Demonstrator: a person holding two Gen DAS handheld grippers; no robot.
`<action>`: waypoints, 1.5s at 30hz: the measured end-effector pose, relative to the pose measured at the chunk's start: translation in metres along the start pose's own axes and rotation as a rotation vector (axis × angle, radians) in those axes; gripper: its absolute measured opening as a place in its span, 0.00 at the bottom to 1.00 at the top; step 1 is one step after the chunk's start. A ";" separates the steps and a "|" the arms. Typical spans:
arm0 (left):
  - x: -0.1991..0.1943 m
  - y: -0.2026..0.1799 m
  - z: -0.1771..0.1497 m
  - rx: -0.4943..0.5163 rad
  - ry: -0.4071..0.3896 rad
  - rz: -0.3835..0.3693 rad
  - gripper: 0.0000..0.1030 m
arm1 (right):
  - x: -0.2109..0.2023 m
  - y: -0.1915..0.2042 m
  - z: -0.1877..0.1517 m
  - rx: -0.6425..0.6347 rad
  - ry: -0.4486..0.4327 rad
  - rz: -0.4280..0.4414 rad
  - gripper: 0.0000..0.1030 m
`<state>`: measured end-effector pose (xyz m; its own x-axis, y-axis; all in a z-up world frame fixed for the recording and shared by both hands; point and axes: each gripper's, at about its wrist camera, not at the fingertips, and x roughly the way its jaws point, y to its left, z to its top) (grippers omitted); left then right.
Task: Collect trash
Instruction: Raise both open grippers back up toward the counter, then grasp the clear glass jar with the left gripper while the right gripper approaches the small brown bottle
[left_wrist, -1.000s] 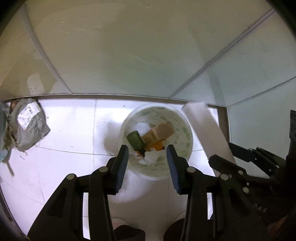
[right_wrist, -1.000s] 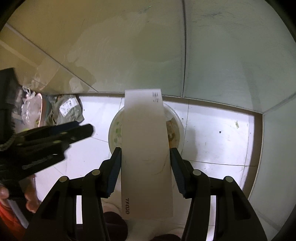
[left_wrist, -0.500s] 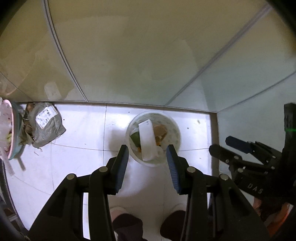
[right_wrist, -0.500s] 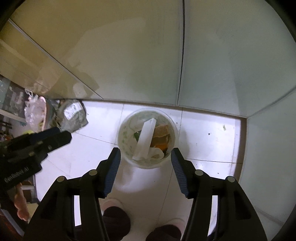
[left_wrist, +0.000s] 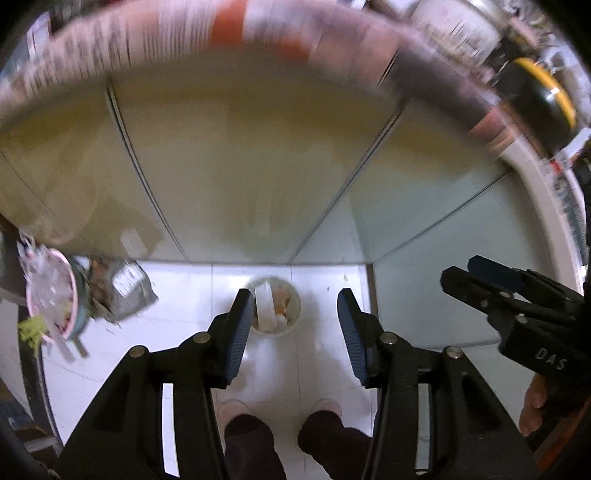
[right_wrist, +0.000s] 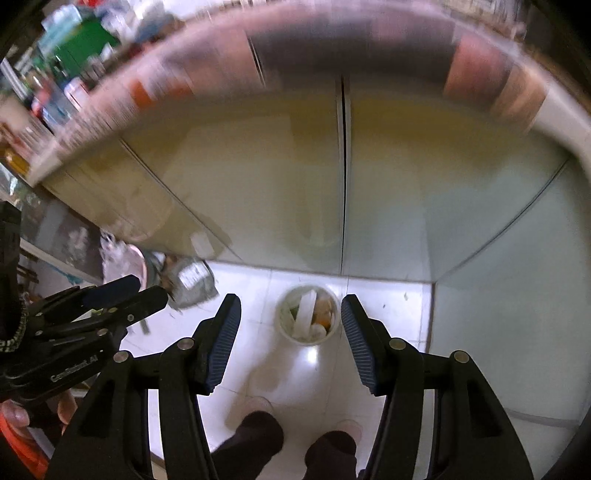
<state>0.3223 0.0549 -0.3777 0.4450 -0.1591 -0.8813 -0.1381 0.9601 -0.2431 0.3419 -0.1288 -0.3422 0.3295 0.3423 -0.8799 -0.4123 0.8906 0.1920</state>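
Left gripper (left_wrist: 295, 332) jaws opening, right gripper (right_wrist: 291, 336) jaws apart, empty.

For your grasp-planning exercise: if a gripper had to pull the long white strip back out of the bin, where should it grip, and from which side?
Probably the strip's upper end, coming from above. It leans on the bin rim, its top clear of the other rubbish, so closing across its flat faces looks easiest.

Left gripper (left_wrist: 293, 325) jaws opening – empty, white trash bin (left_wrist: 275, 310) on floor below, paper strip (left_wrist: 266, 304) inside
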 end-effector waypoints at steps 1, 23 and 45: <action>-0.020 -0.005 0.007 0.012 -0.020 0.002 0.47 | -0.019 0.005 0.005 0.001 -0.022 0.000 0.51; -0.251 -0.023 0.122 0.120 -0.317 -0.032 0.56 | -0.233 0.051 0.088 0.082 -0.441 -0.087 0.51; -0.201 -0.012 0.314 -0.101 -0.418 0.169 0.62 | -0.192 -0.030 0.270 -0.092 -0.445 0.037 0.55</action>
<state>0.5120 0.1472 -0.0701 0.7249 0.1236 -0.6777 -0.3152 0.9343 -0.1667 0.5205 -0.1401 -0.0615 0.6379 0.4869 -0.5967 -0.4980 0.8518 0.1626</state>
